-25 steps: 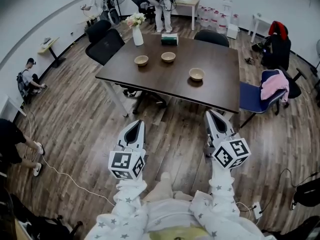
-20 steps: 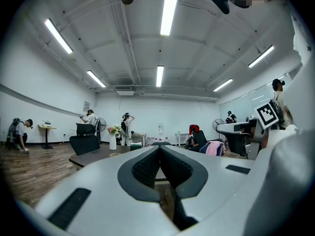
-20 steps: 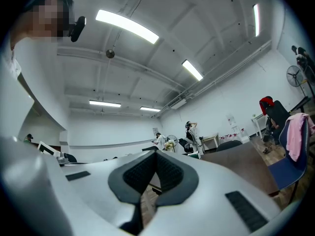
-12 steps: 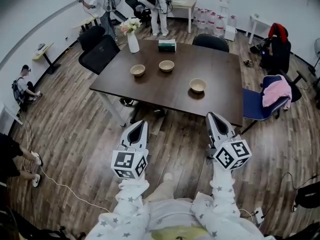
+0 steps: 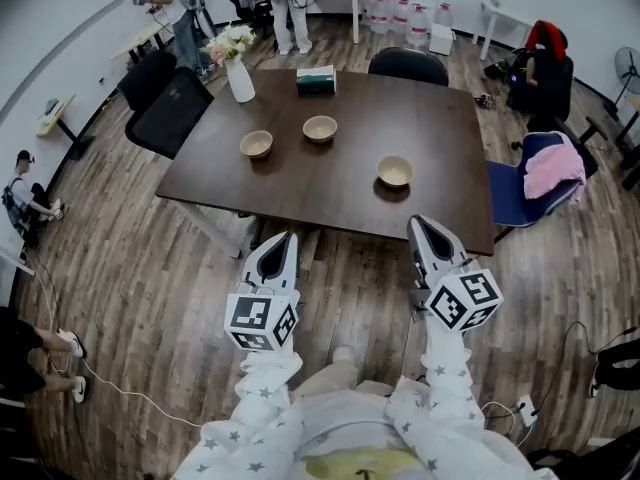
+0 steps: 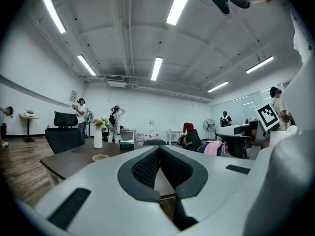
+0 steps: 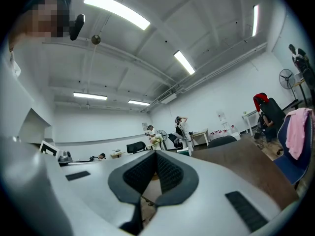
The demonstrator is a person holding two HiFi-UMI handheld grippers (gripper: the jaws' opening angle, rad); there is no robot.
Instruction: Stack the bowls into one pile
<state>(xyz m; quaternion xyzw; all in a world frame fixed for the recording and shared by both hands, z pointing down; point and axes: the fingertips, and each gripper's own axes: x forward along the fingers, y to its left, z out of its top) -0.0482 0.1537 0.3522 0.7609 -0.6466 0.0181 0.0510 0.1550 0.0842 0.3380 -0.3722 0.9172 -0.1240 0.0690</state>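
Three tan bowls stand apart on the dark wooden table [image 5: 330, 188]: one on the left [image 5: 256, 144], one further back in the middle [image 5: 320, 128], one nearer on the right [image 5: 395, 171]. Both grippers hover over the floor just short of the table's near edge, pointing level at it. My left gripper [image 5: 281, 240] is shut and empty. My right gripper [image 5: 424, 225] is shut and empty too. In the left gripper view the closed jaw tips [image 6: 158, 149] point over the tabletop, with one bowl [image 6: 100, 157] to their left. The right gripper view shows closed tips [image 7: 155, 154].
A white vase of flowers [image 5: 238, 73] and a green tissue box [image 5: 315, 80] stand at the table's far side. Black chairs [image 5: 165, 113] flank it; a blue chair with pink cloth [image 5: 548, 173] stands on the right. People stand at the room's far end. A cable [image 5: 110, 373] lies on the floor.
Both grippers have come forward to the table's near edge, and the table with its bowls now sits closer and lower in the head view. The jaws stay shut.
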